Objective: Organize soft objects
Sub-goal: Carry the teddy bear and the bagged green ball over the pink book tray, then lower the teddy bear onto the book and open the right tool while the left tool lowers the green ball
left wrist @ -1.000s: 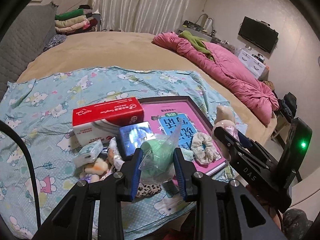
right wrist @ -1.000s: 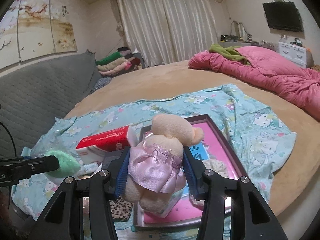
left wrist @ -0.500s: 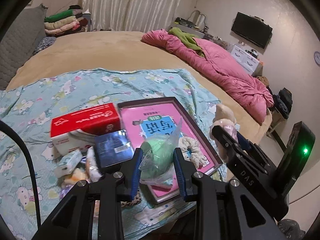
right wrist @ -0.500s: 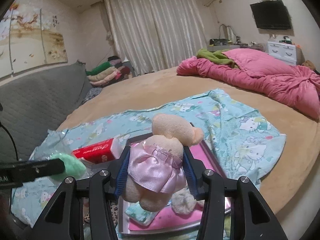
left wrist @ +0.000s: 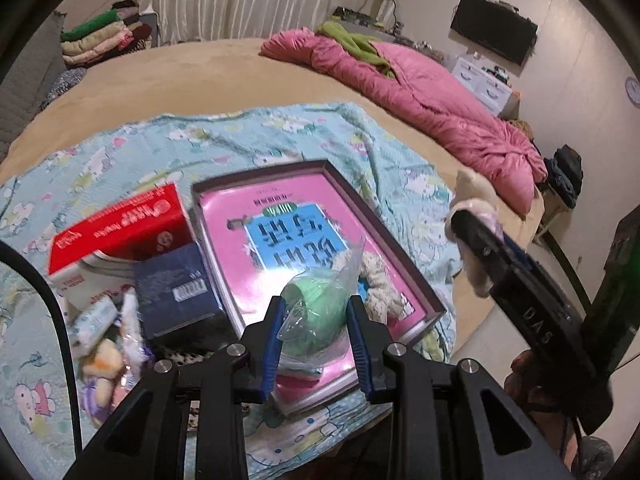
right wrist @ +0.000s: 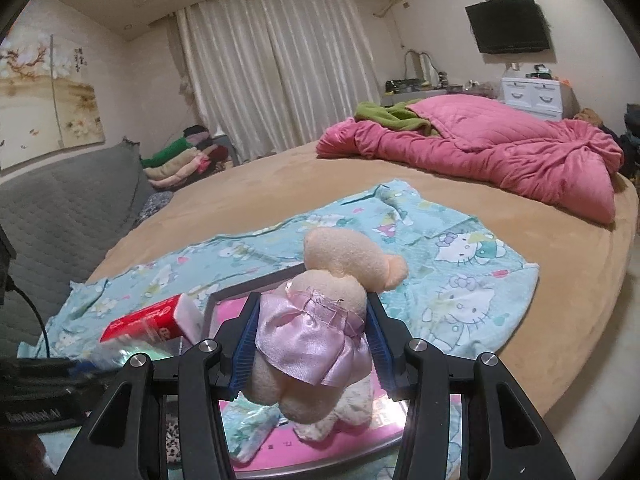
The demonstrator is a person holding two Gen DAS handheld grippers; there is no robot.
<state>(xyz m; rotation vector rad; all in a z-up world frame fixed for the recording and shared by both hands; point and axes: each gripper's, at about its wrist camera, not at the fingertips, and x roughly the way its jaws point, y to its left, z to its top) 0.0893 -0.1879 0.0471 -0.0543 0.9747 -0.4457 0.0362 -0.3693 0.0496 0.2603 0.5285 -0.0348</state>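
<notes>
My left gripper (left wrist: 316,332) is shut on a green soft item in a clear plastic bag (left wrist: 316,308) and holds it above the near end of the pink-lined tray (left wrist: 224,276). A white scrunchie (left wrist: 380,280) lies in the tray. My right gripper (right wrist: 312,336) is shut on a cream plush doll in a pink satin skirt (right wrist: 320,320), held above the tray (right wrist: 224,296); the doll also shows in the left wrist view (left wrist: 474,204). A small plush toy (left wrist: 102,368) lies left of the tray.
A red and white tissue box (left wrist: 116,232) and a dark blue box (left wrist: 176,292) sit left of the tray on the Hello Kitty cloth (left wrist: 248,136). A pink quilt (right wrist: 500,152) lies across the bed. Folded clothes (right wrist: 184,160) are stacked by the curtain.
Both grippers have risen and drawn back from the tray with their loads still held. The left view has shifted so the tray sits more to the centre.
</notes>
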